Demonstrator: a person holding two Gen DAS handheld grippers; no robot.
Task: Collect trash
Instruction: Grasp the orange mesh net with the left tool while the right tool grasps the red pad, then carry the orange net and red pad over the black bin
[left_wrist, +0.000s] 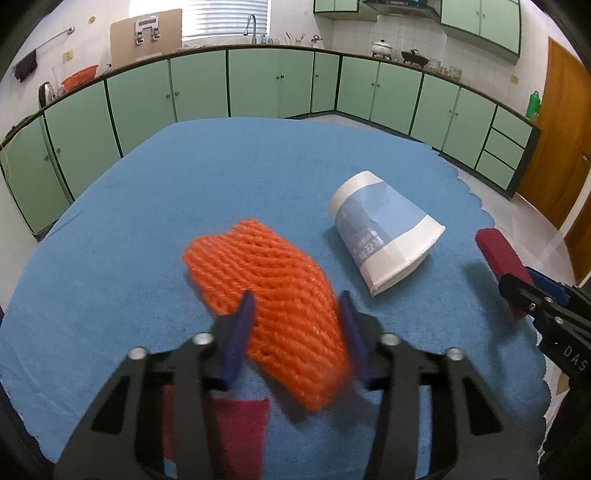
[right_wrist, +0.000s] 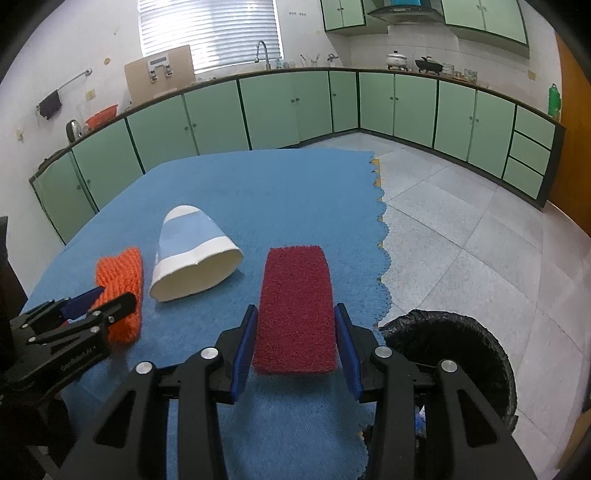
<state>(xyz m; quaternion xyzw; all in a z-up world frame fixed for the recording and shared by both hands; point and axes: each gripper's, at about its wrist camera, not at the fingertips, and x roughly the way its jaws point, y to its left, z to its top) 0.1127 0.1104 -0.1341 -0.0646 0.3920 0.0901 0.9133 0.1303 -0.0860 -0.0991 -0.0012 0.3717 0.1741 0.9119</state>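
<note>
An orange foam net (left_wrist: 258, 273) lies between the blue pads of my left gripper (left_wrist: 295, 299), which is shut on its near end. The right wrist view shows the same net (right_wrist: 122, 273) and the left gripper (right_wrist: 116, 295) at the left. My right gripper (right_wrist: 295, 310) is shut on a dark red scouring pad (right_wrist: 295, 306), its pads pressing on the long sides. That pad (left_wrist: 498, 254) juts from the right gripper (left_wrist: 517, 291) at the right edge of the left wrist view. A crushed blue and white paper cup (left_wrist: 384, 229) (right_wrist: 192, 254) lies on its side between the two.
A blue cloth (left_wrist: 221, 177) covers the table, its scalloped edge (right_wrist: 382, 240) to the right. A bin lined with a black bag (right_wrist: 461, 354) stands on the tiled floor below that edge. A dark red patch (left_wrist: 240, 424) lies under the left gripper. Green cabinets line the far walls.
</note>
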